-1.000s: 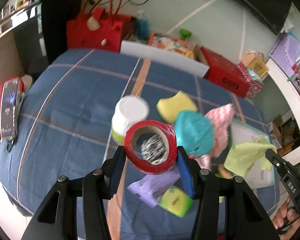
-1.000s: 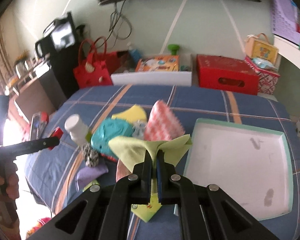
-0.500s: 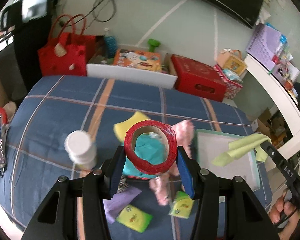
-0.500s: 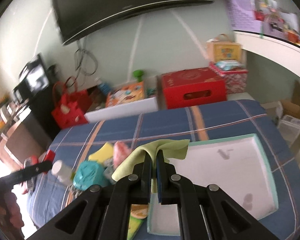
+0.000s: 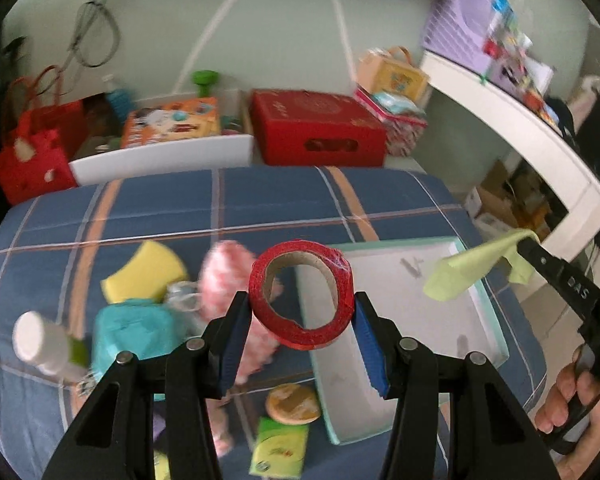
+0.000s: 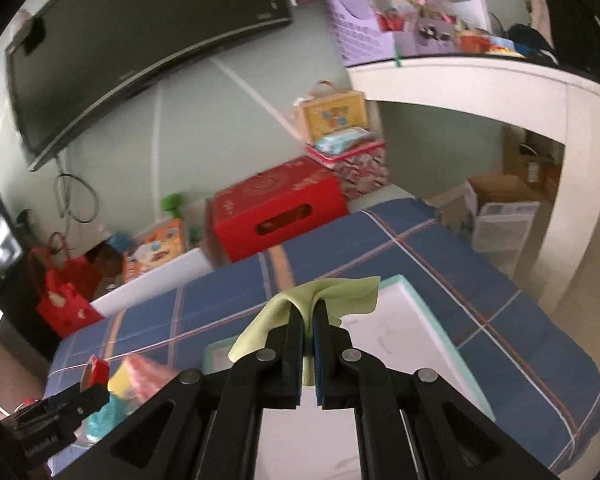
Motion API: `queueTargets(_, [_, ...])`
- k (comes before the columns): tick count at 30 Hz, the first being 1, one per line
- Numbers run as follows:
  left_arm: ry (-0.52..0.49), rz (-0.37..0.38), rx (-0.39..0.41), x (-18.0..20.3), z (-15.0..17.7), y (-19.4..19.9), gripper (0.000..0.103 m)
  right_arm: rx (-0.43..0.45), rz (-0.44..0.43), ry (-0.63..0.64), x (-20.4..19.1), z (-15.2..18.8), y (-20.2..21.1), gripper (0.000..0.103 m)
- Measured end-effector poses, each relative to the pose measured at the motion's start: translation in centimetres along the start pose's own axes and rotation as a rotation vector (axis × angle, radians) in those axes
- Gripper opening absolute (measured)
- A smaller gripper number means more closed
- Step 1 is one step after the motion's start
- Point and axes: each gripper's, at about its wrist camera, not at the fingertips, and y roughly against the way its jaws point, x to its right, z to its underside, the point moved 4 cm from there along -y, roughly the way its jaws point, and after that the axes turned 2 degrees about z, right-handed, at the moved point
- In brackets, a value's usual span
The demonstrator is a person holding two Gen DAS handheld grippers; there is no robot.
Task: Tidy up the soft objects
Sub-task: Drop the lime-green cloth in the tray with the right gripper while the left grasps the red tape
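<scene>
The right tool (image 6: 308, 344) is pinching a green cloth (image 6: 324, 296) and hanging over the white tray (image 6: 432, 328) on the bed (image 6: 500, 264). The left tool (image 5: 300, 320) is gripping a red tape roll (image 5: 300, 294) by the tray's near edge. Best to be lowering the cloth inside the rim before letting go, keeping the tape, not soft, out.

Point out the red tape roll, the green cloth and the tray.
Tape roll (image 5: 300, 336), left wrist view, on its red lower rim.
Green cloth (image 6: 346, 295), right wrist view, on the flap above the gripper.
Tray (image 5: 493, 322), left wrist view, on its right rim.
</scene>
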Motion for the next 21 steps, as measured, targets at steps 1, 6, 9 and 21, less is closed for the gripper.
queueTargets(1, [-0.011, 0.007, -0.006, 0.5, 0.0, -0.7, 0.053, -0.008, 0.01, -0.008, 0.4, 0.1, -0.7, 0.005])
queueTargets(6, [-0.094, 0.022, -0.053, 3.3, 1.3, -5.7, 0.053, -0.066, 0.076, -0.005, 1.9, 1.8, -4.4, 0.005])
queueTargets(9, [-0.123, 0.022, -0.115, 4.2, 2.8, -9.0, 0.053, -0.114, 0.093, -0.006, 2.6, 3.1, -6.2, 0.005])
queueTargets(21, [-0.165, 0.003, -0.187, 4.8, 5.9, -13.9, 0.053, -0.289, 0.161, 0.029, 3.1, 6.8, -9.8, 0.008])
